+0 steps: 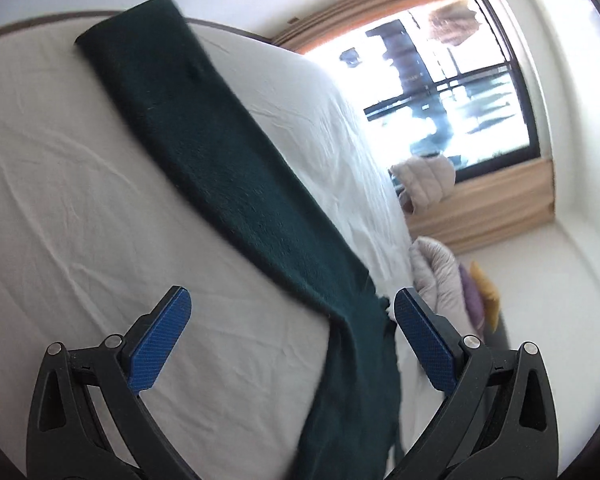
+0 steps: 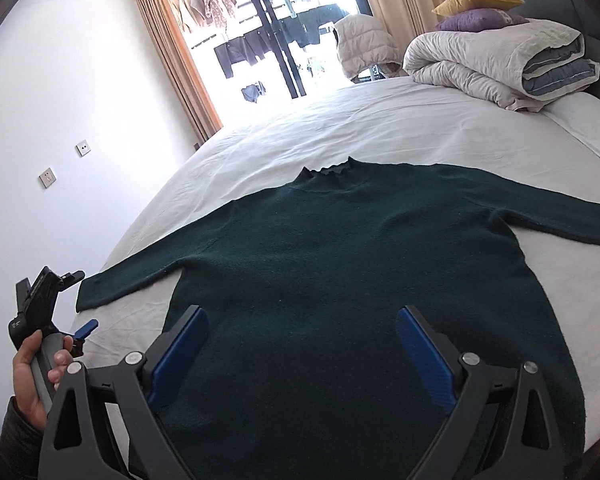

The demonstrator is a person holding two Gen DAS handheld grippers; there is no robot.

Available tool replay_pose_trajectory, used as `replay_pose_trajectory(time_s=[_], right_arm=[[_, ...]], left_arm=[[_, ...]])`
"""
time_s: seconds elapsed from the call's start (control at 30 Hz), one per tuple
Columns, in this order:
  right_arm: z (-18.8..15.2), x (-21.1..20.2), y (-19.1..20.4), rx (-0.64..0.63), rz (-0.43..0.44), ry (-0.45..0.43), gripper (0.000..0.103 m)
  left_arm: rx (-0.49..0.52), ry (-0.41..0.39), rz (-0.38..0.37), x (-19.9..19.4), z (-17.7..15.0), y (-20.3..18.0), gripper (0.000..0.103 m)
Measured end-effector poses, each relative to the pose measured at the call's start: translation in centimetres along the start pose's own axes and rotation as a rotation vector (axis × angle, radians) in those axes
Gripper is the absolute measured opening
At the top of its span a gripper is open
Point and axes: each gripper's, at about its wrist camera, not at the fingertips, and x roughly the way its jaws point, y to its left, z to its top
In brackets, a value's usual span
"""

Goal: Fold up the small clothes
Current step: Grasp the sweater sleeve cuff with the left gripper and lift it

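The dark green knit sweater (image 2: 340,280) lies spread flat on the white-sheeted bed (image 2: 380,128), sleeves out for folding, while the left hand-held gripper (image 1: 292,312) and right hand-held gripper (image 2: 302,328) hover with jaws apart, holding nothing

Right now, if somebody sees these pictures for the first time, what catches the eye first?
First the dark green sweater, lying flat on the white bed with both sleeves spread out. Then the bright window beyond the bed, with clothes hanging outside. The folded duvet with two cushions sits at the far right corner, and both tools, right tool and left tool, stand open.
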Motion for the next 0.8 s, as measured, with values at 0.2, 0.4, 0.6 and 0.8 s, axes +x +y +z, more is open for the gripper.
replay_pose_trajectory(time_s=[0.2, 0.4, 0.6, 0.8], right_arm=[[-0.3, 2.7, 0.6, 0.008, 0.029, 0.044, 0.093], [-0.2, 3.5, 0.2, 0.042, 0.043, 0.061, 0.088], [-0.3, 3.8, -0.6, 0.058, 0.037, 0.063, 0.085], [-0.6, 4.3, -0.8, 0.061, 0.041, 0.075, 0.085]], left_arm=[[-0.144, -0.083, -0.051, 2.2, 3.4, 2.0, 0.103], [-0.187, -0.122, -0.071, 5.8, 5.6, 1.8, 0.103], [-0.277, -0.161, -0.138, 6.5, 7.3, 2.4, 0.09], [-0.355, -0.208, -0.185, 5.6, 6.9, 4.9, 0.066]])
